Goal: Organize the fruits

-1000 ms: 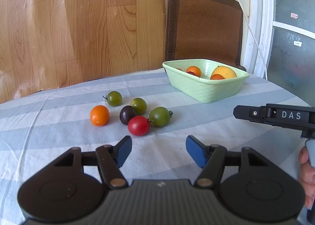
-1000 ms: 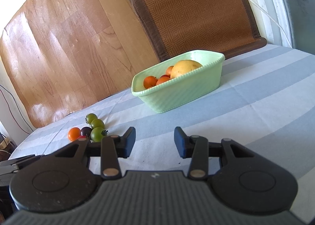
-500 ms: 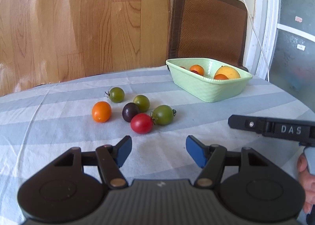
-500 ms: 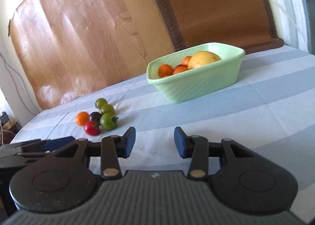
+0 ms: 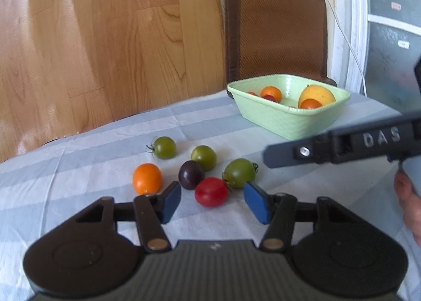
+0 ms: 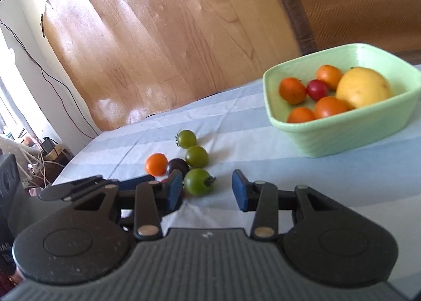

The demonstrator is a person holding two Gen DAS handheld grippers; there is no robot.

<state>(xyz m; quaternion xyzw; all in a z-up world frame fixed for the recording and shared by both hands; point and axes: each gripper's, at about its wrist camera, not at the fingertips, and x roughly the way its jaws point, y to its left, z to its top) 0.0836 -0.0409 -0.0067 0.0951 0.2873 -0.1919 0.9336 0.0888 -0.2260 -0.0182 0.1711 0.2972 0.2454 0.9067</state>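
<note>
Only right wrist shows bowl's (image 6: pixel 342 140) red tomato (image 6: pixel 317 89) fully

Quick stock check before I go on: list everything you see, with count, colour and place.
green tomatoes: 3, green, loose on the cloth in the cluster
orange tomato: 1, orange, cluster's left edge
purple tomato: 1, dark purple, cluster's middle
red tomato: 1, red, nearest the left gripper
bowl: 1, pale green, right of the cluster
fruit in bowl: 1 large yellow, 4 orange, 1 red
tablecloth: 1, blue-and-white striped
chair: 1, brown, behind the bowl
left gripper: open, facing the red tomato
right gripper: open, by the nearest green tomato
</note>
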